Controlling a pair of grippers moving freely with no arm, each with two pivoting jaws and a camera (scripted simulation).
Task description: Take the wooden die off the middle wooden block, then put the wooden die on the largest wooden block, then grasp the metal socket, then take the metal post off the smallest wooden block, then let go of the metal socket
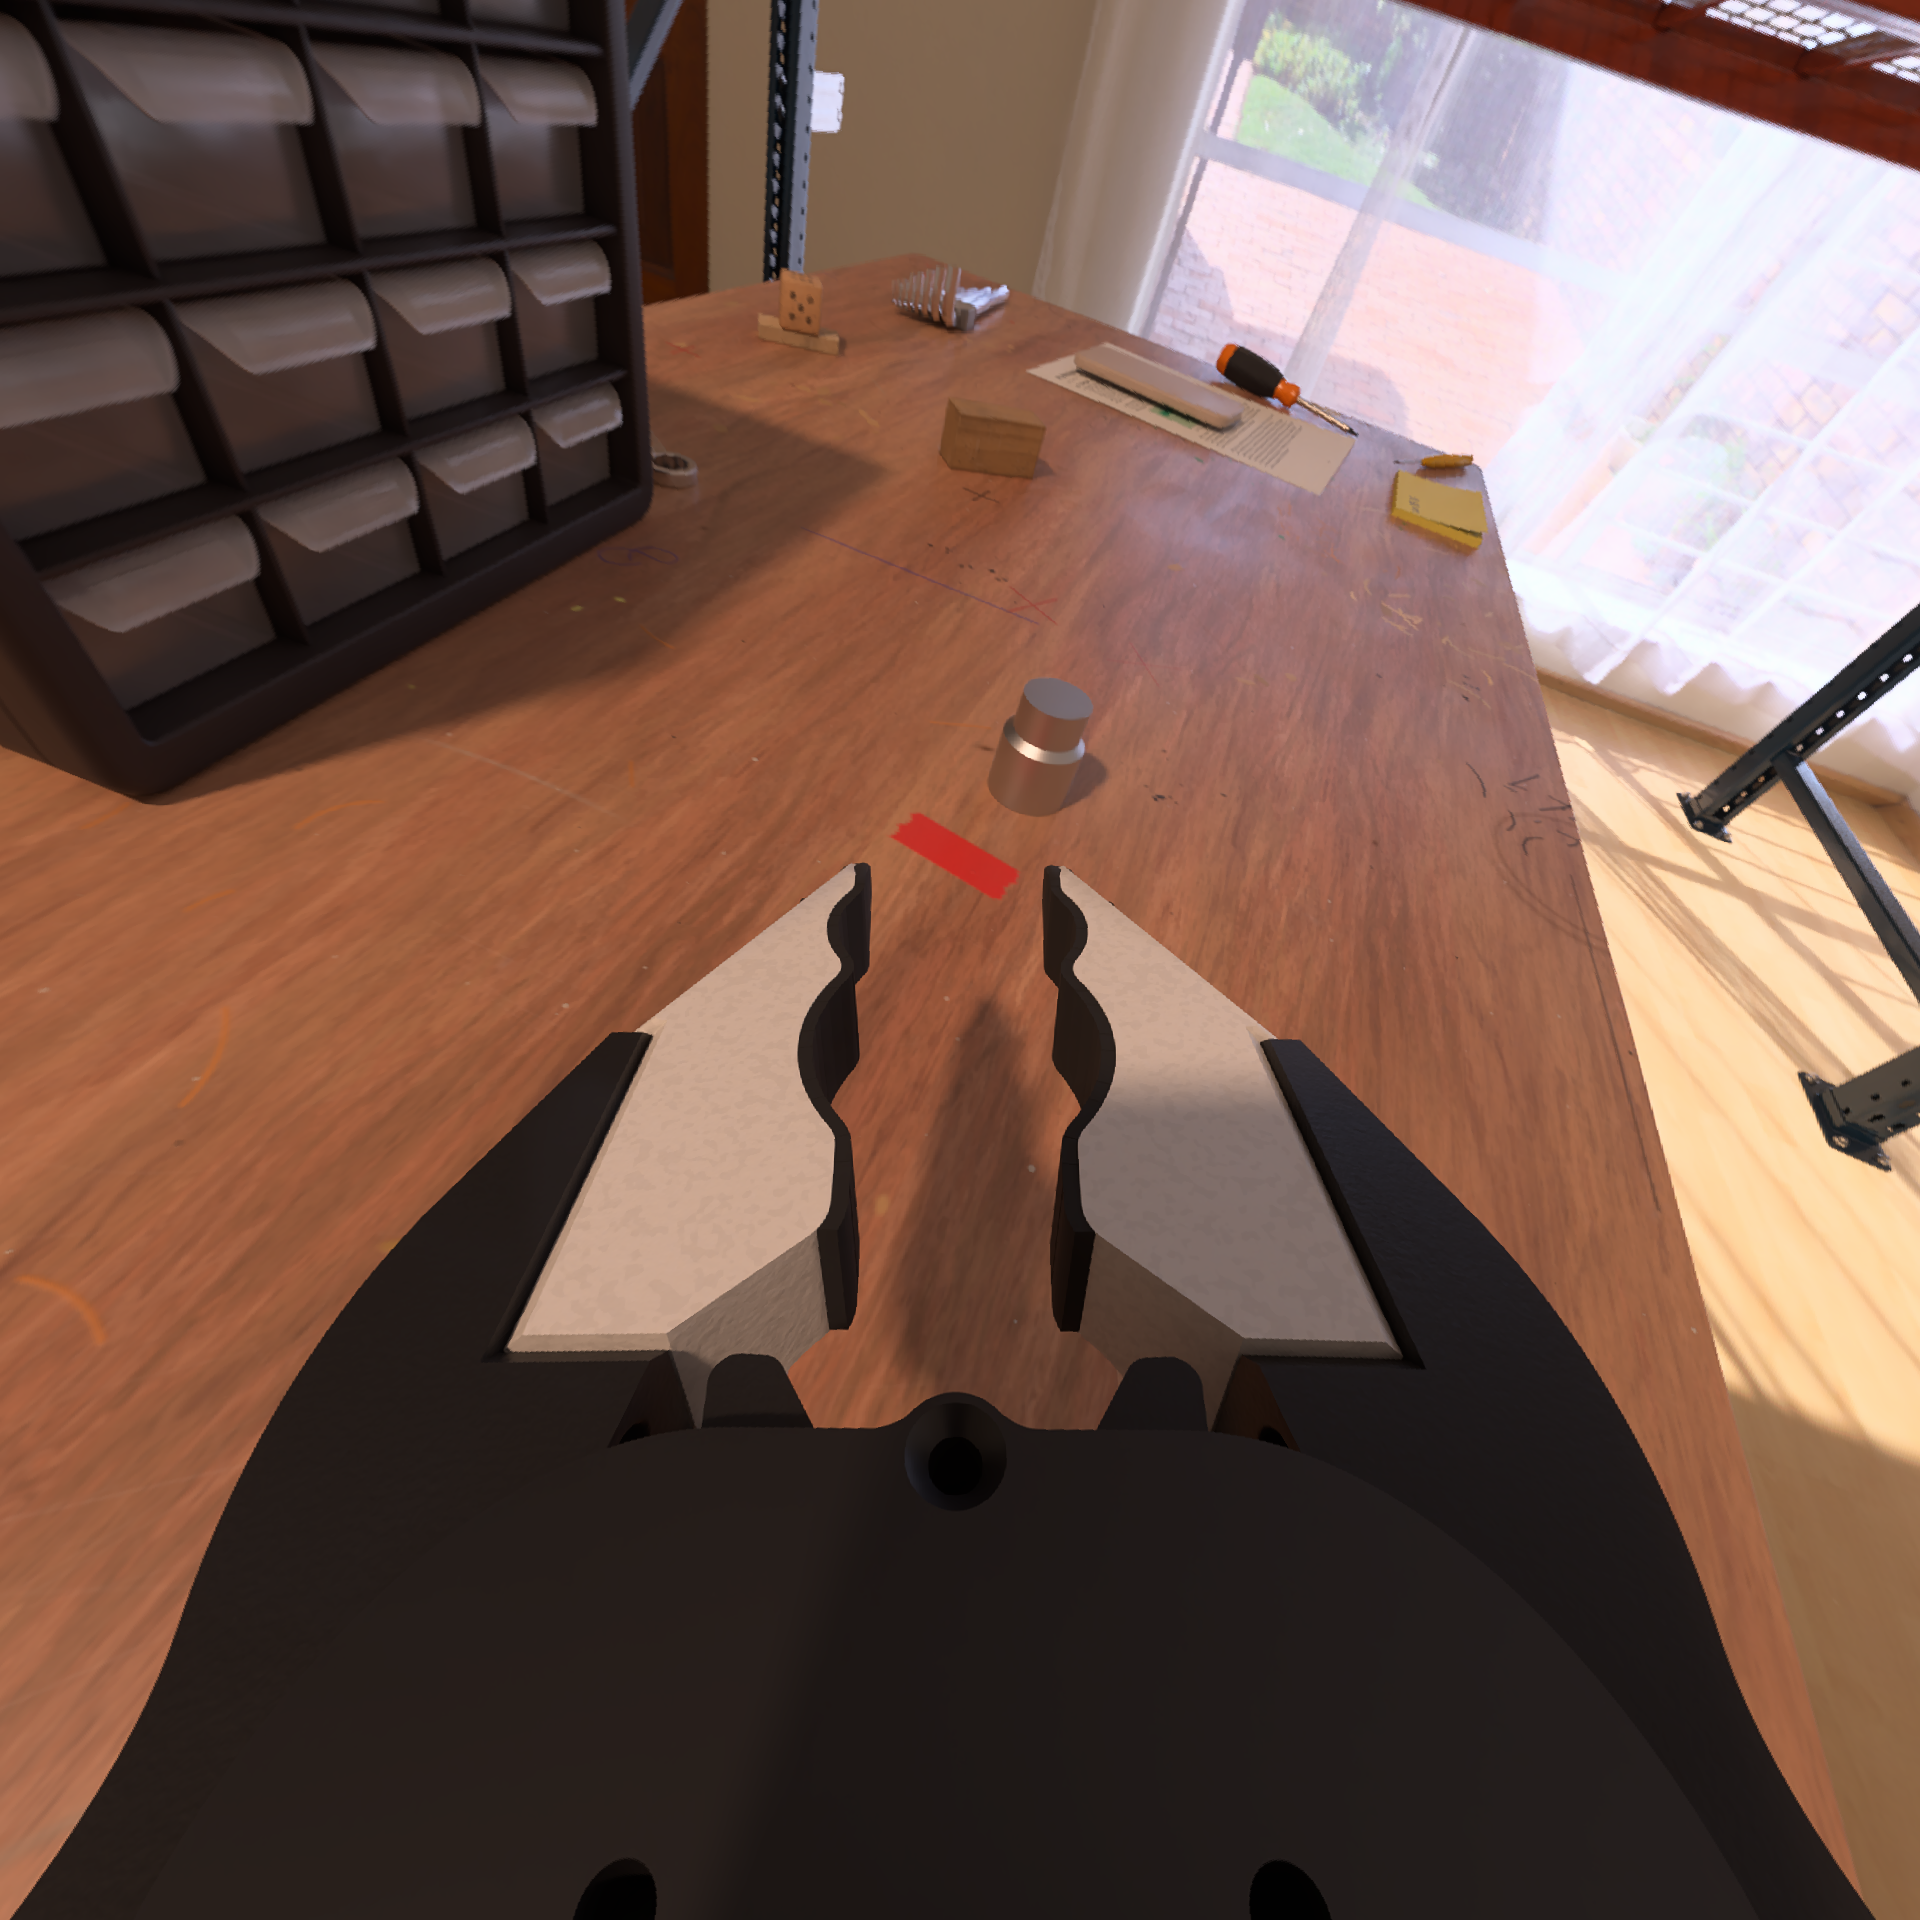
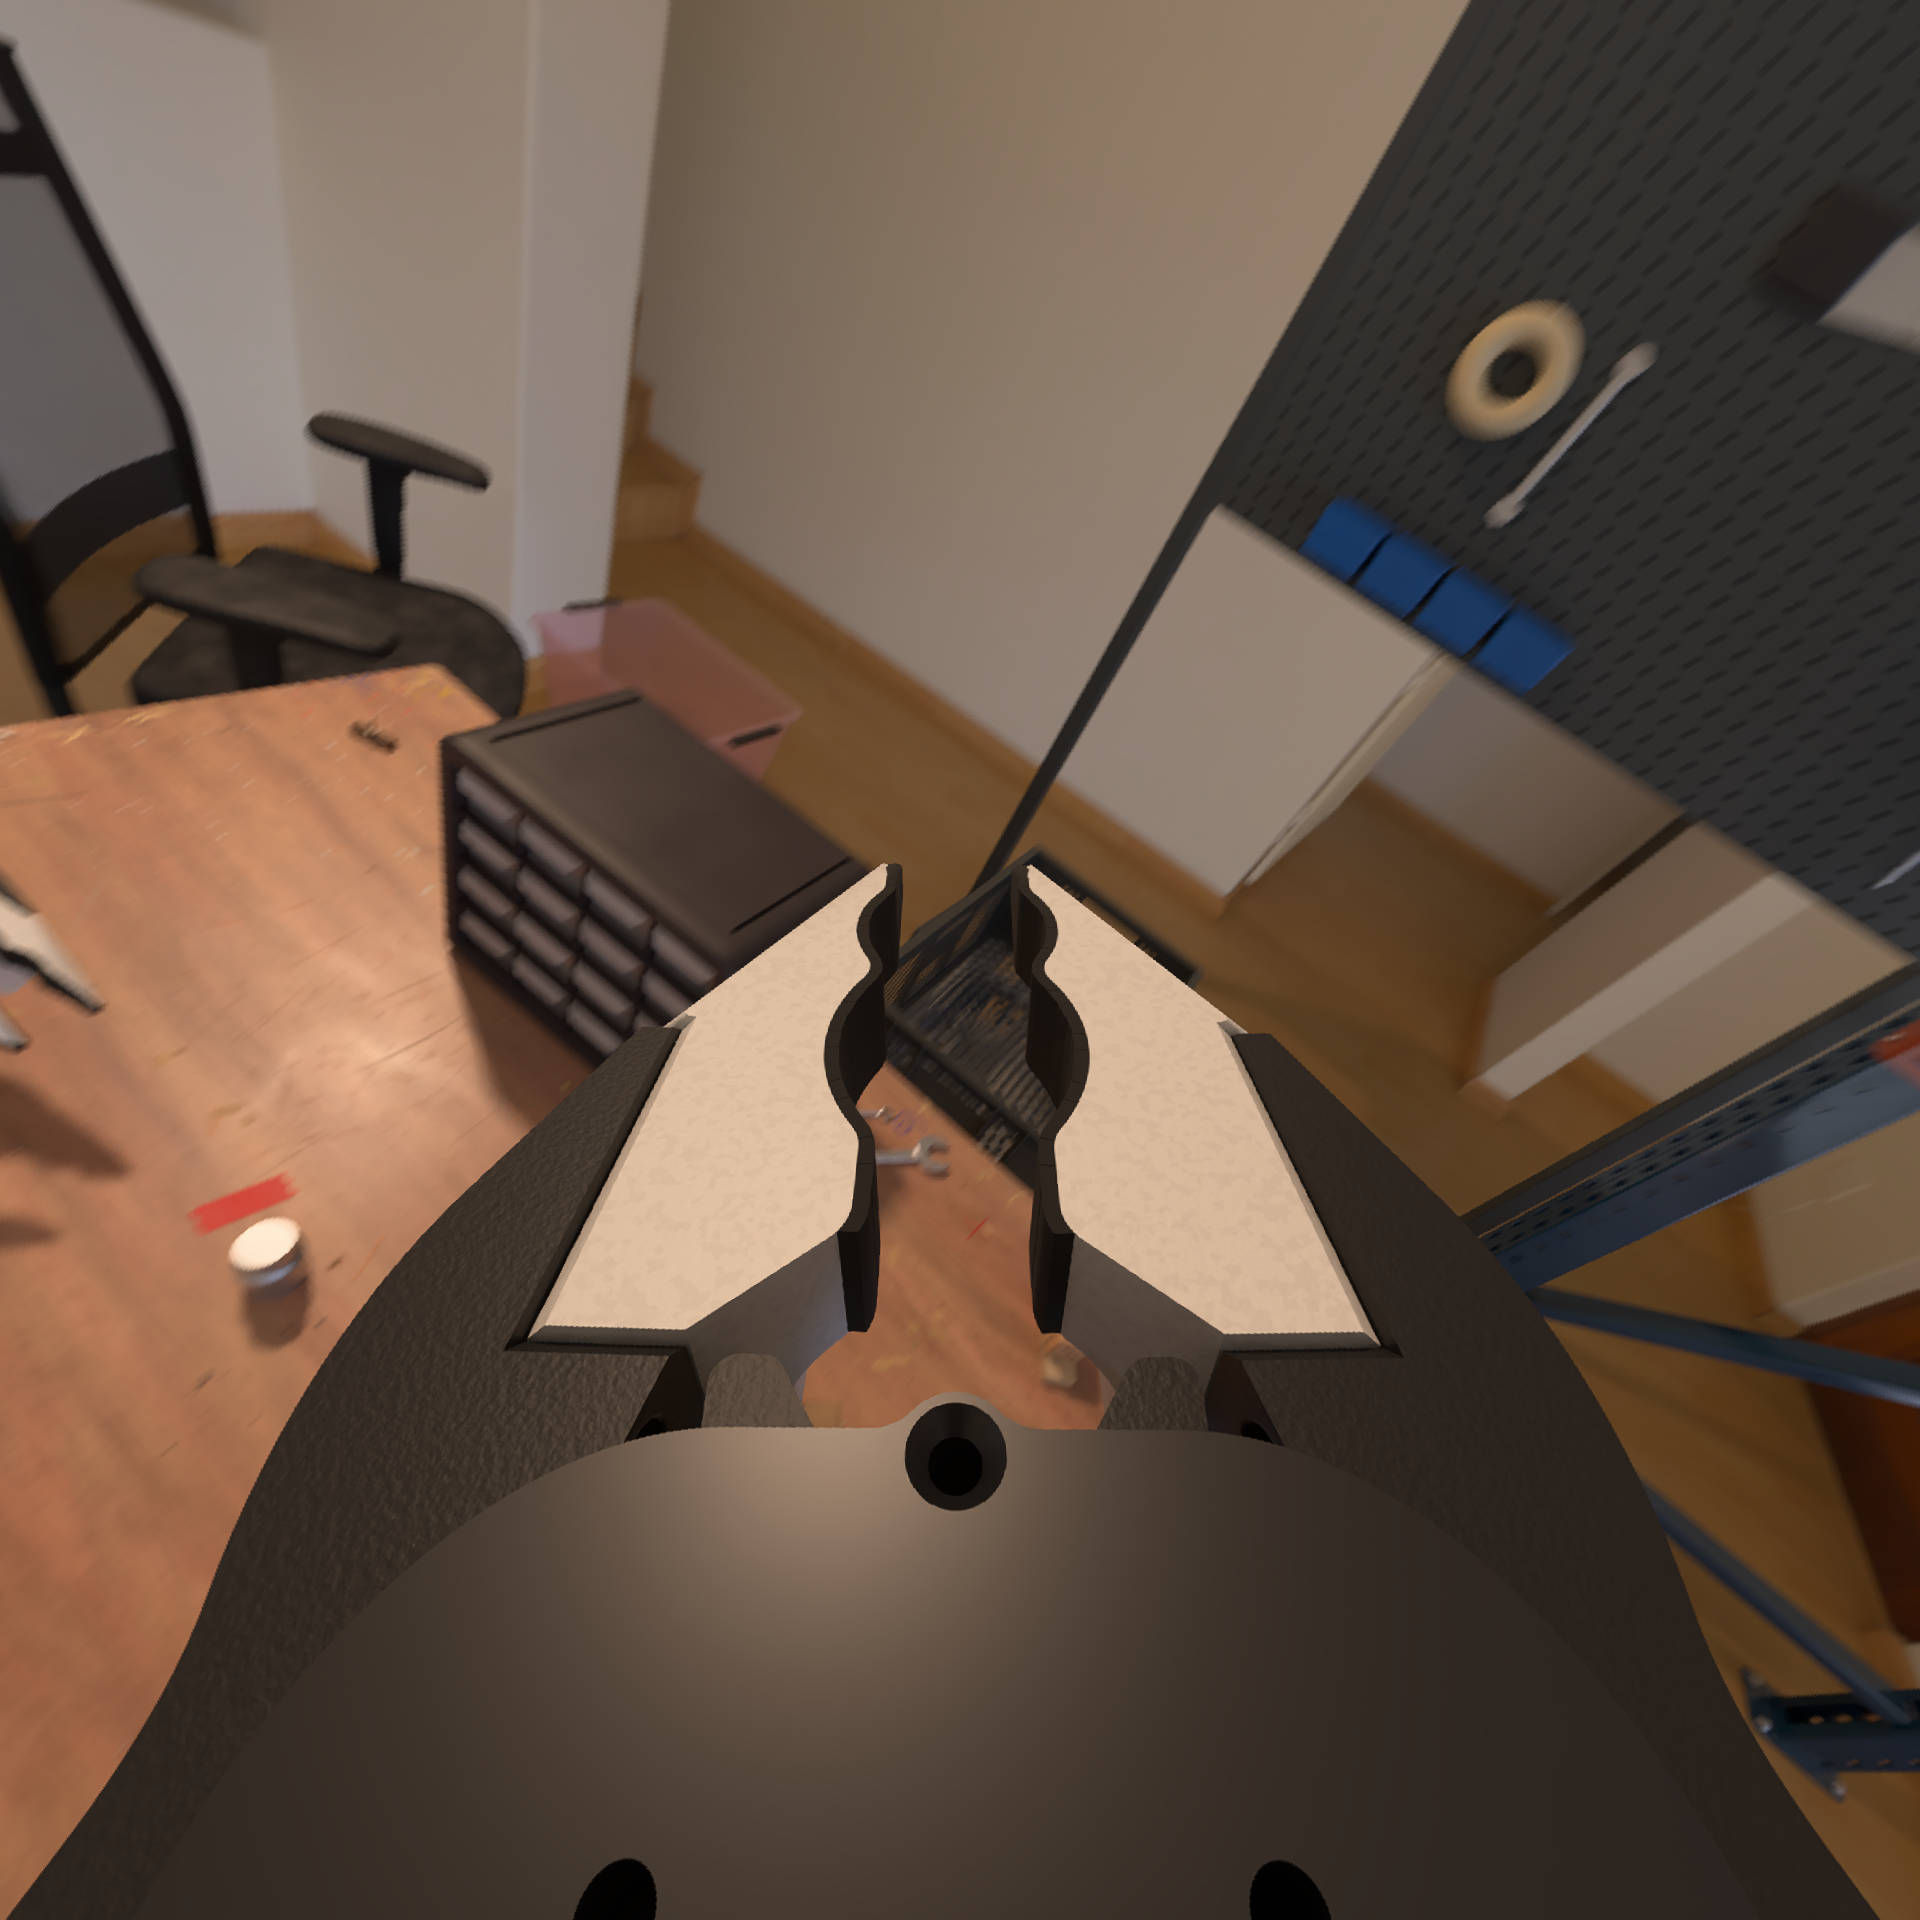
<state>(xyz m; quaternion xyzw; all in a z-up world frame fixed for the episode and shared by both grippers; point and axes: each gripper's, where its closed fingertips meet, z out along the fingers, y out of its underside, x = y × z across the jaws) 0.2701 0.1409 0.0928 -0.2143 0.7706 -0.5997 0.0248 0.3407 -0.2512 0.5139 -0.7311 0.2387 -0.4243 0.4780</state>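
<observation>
In the left wrist view the wooden die (image 1: 800,303) stands on a thin flat wooden block (image 1: 798,341) at the table's far end. A thicker wooden block (image 1: 990,438) lies nearer, on its own. The stepped metal socket (image 1: 1039,750) stands upright just beyond my left gripper (image 1: 956,878), which is open, empty and low over the table. The socket also shows in the right wrist view (image 2: 267,1252). My right gripper (image 2: 961,883) is open and empty, high over the table's edge. A small blurred pale piece (image 2: 1060,1361) lies below it. I see no metal post clearly.
A black drawer cabinet (image 1: 312,416) stands on the left. A strip of red tape (image 1: 954,854) lies before the socket. Farther off lie a pale long slab on paper (image 1: 1158,387), a screwdriver (image 1: 1262,376), yellow notes (image 1: 1439,509), a metal key set (image 1: 951,296) and a wrench (image 2: 914,1153).
</observation>
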